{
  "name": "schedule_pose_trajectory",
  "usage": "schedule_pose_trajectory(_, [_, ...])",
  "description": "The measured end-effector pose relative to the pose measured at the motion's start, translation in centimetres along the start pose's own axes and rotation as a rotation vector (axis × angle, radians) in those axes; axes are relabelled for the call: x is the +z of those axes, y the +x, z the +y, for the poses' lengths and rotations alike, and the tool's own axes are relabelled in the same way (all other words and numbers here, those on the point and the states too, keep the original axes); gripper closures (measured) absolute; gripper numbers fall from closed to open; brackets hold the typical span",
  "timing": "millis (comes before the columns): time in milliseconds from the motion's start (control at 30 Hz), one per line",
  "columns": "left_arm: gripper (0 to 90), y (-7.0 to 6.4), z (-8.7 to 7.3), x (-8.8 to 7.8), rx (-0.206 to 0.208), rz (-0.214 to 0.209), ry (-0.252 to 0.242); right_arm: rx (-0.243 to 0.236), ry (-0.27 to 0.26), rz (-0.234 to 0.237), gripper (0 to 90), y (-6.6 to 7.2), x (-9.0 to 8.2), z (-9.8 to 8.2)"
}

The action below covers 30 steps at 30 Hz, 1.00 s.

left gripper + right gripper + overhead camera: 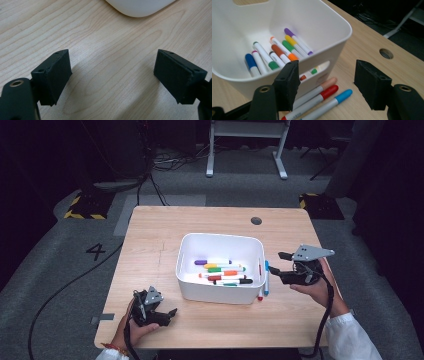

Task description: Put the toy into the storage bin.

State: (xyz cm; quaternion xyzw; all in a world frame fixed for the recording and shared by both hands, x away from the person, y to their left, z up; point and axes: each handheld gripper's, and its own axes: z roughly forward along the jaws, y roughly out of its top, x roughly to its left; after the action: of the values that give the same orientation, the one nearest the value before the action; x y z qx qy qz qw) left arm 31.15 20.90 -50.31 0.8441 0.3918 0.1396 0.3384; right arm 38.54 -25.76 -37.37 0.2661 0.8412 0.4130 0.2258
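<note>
While the left gripper [167, 312] sat at the lower left of the high view, resting near the table's front edge, its jaws stood apart with bare wood between them. Right gripper [280, 262] hung at centre right, just beside the white bin [220, 292]; jaws apart, nothing between them. Bin held markers: purple, yellow, green, orange and others, lying side by side. Outside it, three markers lay on the table [150, 235] against the bin's right wall: peach-capped marker [322, 86], red-capped marker [319, 96], blue-capped marker [332, 102]. In the right gripper view they lay lower centre, parallel, between the jaws' line of sight, untouched.
</note>
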Motion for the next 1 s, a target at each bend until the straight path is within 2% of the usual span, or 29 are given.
schedule_pose_trajectory(33, [14.5, 0.0, 0.0, 0.0, -0.001, 0.001, 0.000, 0.005, 0.006, -0.018, 37.8, -0.2, 0.1, -0.4])
schedule_pose_trajectory(67, [14.5, 0.0, 0.0, 0.0, -0.001, 0.001, -0.001, 0.037, 0.018, -0.022, 38.0, -0.8, 0.5, -1.3])
schedule_pose_trajectory(100, [14.5, 0.0, 0.0, 0.0, -0.001, 0.001, -0.001, 0.037, 0.018, -0.022, 38.0, -0.8, 0.5, -1.3])
schedule_pose_trajectory(133, [14.5, 0.0, 0.0, 0.0, -0.001, 0.001, -0.001, 0.069, 0.030, -0.037, 38.3, -1.1, 1.1, -2.2])
schedule_pose_trajectory(167, [14.5, 0.0, 0.0, 0.0, -0.001, 0.001, -0.001, 0.069, 0.030, -0.037, 38.3, -1.1, 1.1, -2.2])
schedule_pose_trajectory(233, [14.5, 0.0, 0.0, 0.0, -0.002, 0.001, 0.000, 0.111, 0.074, -0.052, 38.5, -1.5, 2.7, -3.5])
schedule_pose_trajectory(300, [14.5, 0.0, 0.0, 0.0, -0.001, 0.001, -0.001, 0.119, 0.093, -0.058, 38.6, -1.6, 3.3, -3.9])
schedule_pose_trajectory(367, [14.5, 0.0, 0.0, 0.0, 0.000, 0.000, 0.001, 0.147, 0.143, -0.069, 38.7, -1.8, 5.2, -5.2])
schedule_pose_trajectory(400, [14.5, 0.0, 0.0, 0.0, 0.000, 0.000, 0.001, 0.147, 0.143, -0.069, 38.7, -1.8, 5.2, -5.2])
schedule_pose_trajectory(500, [14.5, 0.0, 0.0, 0.0, 0.000, 0.000, 0.000, 0.174, 0.180, -0.082, 39.5, -2.2, 6.6, -5.8])
schedule_pose_trajectory(600, [14.5, 0.0, 0.0, 0.0, 0.000, 0.001, 0.000, 0.224, 0.177, -0.088, 40.9, -2.8, 7.8, -6.2])
schedule_pose_trajectory(700, [14.5, 0.0, 0.0, 0.0, 0.000, 0.000, 0.000, 0.233, 0.180, -0.099, 41.1, -3.0, 8.2, -6.2])
schedule_pose_trajectory(767, [14.6, 0.0, 0.0, 0.0, -0.005, 0.002, 0.003, 0.258, 0.179, -0.089, 41.3, -3.1, 8.7, -6.1])
schedule_pose_trajectory(933, [14.6, 0.0, 0.0, 0.0, -0.002, 0.002, 0.002, 0.253, 0.194, -0.102, 41.8, -2.8, 9.6, -5.7])
schedule_pose_trajectory(1000, [14.6, 0.0, 0.0, 0.0, 0.001, 0.001, 0.000, 0.239, 0.217, -0.125, 43.4, -2.7, 10.3, -5.7])
